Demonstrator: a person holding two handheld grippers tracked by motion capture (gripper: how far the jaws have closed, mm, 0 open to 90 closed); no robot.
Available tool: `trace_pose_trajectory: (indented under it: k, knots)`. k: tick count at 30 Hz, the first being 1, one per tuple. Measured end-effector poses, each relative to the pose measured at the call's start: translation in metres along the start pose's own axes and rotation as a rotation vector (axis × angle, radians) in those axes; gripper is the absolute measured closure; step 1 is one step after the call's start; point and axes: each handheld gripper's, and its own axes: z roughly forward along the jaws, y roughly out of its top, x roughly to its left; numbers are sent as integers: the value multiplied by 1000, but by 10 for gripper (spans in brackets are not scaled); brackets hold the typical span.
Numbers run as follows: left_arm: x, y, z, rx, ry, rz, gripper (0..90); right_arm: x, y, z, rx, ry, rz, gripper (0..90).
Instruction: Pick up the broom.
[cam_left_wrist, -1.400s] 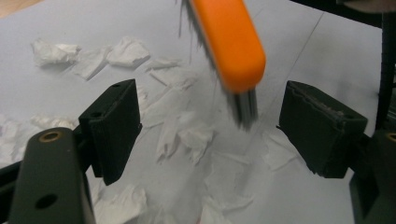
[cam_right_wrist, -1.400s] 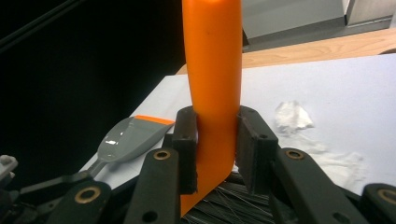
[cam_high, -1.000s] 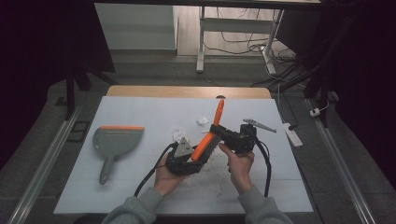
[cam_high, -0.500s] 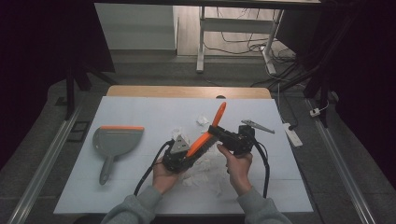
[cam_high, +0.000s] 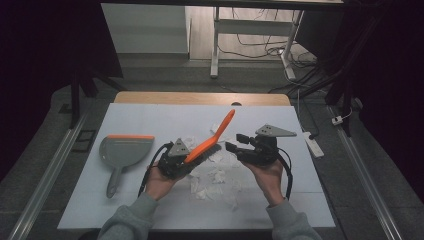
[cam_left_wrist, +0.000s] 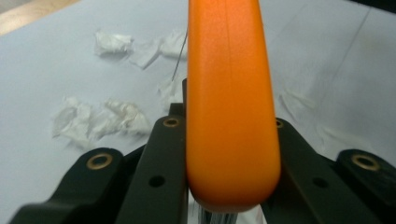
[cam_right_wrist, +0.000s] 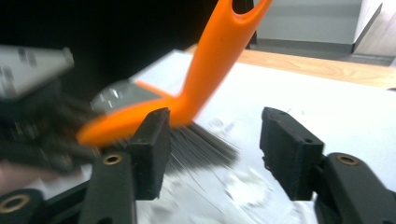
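While our left hand-held gripper (cam_high: 186, 159) stays clamped on the orange brush (cam_high: 212, 138), our right hand-held gripper (cam_high: 234, 141) has just released it, drawing right.

no readable text, no labels, no brand marks, no numbers on anything in view

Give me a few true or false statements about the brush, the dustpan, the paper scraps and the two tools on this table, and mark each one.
1. The left tool is clamped on the orange brush. True.
2. The right tool grips the brush's bristles. False: its jaws stand open, with nothing between them.
3. The dustpan lies left of both hands. True.
4. The paper scraps are already in the dustpan. False: they lie on the table between the hands.
5. The brush handle points up and away from the person. True.
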Motion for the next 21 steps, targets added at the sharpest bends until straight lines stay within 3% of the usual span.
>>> trace_pose_trajectory:
  k: [2,4,5,7,11,12,14,17,21]
  knots:
    - [2,0,-3,28,-18,10,803,1,1,-3,32,0,-56,394]
    - [3,1,-6,54,-27,24,803,2,1,-4,52,-7,-81,385]
    - [4,2,-6,64,-39,27,803,3,0,-5,81,1,-117,374]
    - [4,3,-7,85,-56,38,803,3,0,-6,103,18,-142,371]
    - [1,4,-4,128,-73,67,803,5,-1,-6,116,32,-175,374]
    - [0,5,-3,141,-75,77,803,10,-1,-7,117,37,-220,393]
    - [-2,5,0,166,-90,96,803,13,0,-7,124,43,-246,390]
    - [-6,7,3,209,-89,133,803,24,1,-6,162,44,-318,382]
    - [-12,8,6,239,-79,172,803,32,1,-2,195,53,-362,381]
